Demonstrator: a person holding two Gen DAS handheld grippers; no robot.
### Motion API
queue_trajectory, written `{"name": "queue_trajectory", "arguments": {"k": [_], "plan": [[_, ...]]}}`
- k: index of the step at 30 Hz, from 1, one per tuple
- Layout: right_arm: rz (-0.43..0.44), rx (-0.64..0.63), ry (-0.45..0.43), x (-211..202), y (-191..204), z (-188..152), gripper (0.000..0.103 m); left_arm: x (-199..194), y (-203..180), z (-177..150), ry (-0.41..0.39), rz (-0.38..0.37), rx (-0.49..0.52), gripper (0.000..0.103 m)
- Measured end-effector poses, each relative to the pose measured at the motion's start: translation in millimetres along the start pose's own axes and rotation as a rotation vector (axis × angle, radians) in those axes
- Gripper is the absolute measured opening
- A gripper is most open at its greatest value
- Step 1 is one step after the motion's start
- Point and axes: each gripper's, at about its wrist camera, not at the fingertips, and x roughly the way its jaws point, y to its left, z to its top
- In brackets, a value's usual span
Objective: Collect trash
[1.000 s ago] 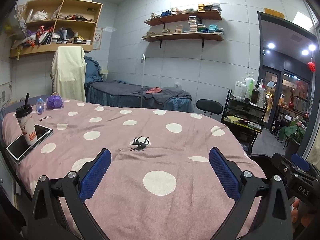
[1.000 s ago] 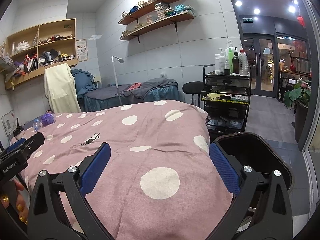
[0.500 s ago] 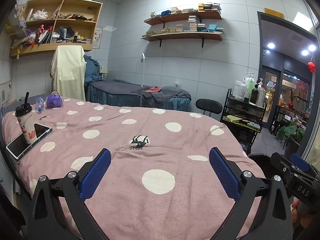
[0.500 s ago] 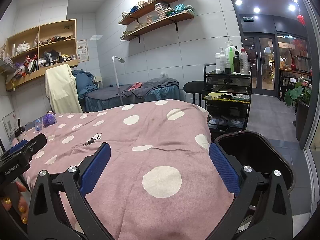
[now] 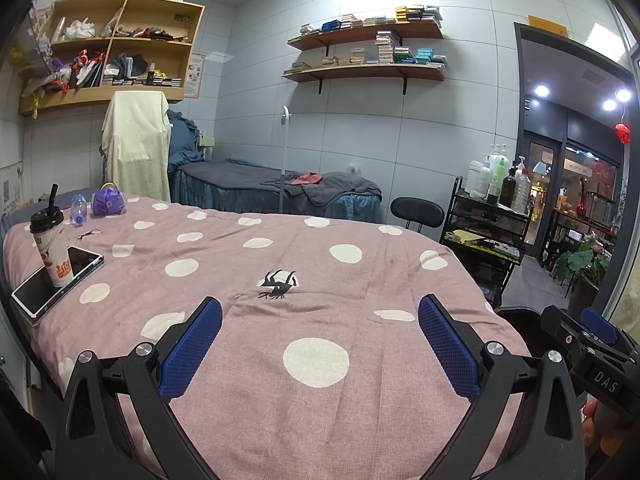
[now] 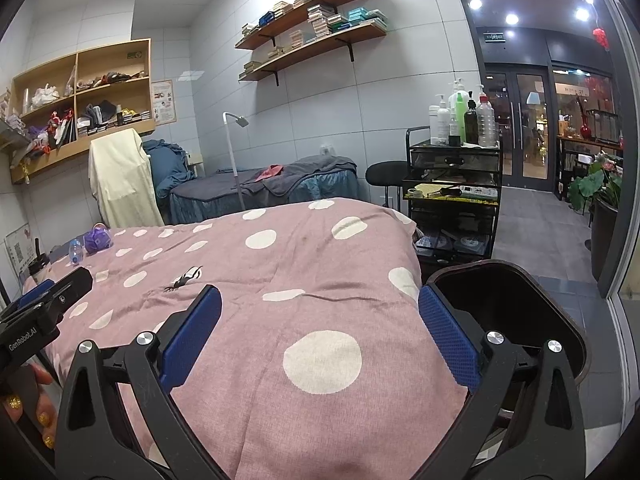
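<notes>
Two tools, left tool [image 5: 320, 332] and right tool [image 6: 320, 330], hang wide and empty low in frame over the polka-dot bed [image 5: 360, 280], barely drifted over the last second, so nothing gathered in that span. Farther out, at left of the left view: a lidded drink cup [image 5: 50, 244] on a tablet [image 5: 56, 280], small bottle [image 5: 78, 209], purple crumpled thing [image 5: 108, 202]; dark bin [image 6: 508, 312] at right, just beside the bed's edge.

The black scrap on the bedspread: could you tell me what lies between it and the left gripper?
Only bare dotted bedspread, in the left wrist view.
</notes>
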Motion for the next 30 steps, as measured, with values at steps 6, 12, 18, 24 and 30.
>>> {"name": "queue_trajectory", "arguments": {"k": [6, 12, 18, 24, 30], "plan": [[0.0, 0.001, 0.002, 0.7, -0.6, 0.1, 0.097, 0.2, -0.8, -1.1, 0.001, -0.002, 0.001, 0.097], [-0.003, 0.004, 0.001, 1.3, -1.0, -0.2, 0.097, -0.2, -1.0, -1.5, 0.002, -0.003, 0.0, 0.097], [-0.005, 0.001, -0.001, 1.1, -1.4, -0.7, 0.097, -0.3, -2.9, -2.4, -0.006, -0.003, 0.01, 0.097], [-0.005, 0.001, 0.001, 0.8, -1.9, -0.7, 0.097, -1.3, -4.1, -1.9, -0.012, -0.004, 0.012, 0.097], [-0.012, -0.005, 0.004, 0.8, -2.3, -1.9, 0.097, 0.0, -5.4, -1.3, 0.0, -0.016, 0.015, 0.097]]}}
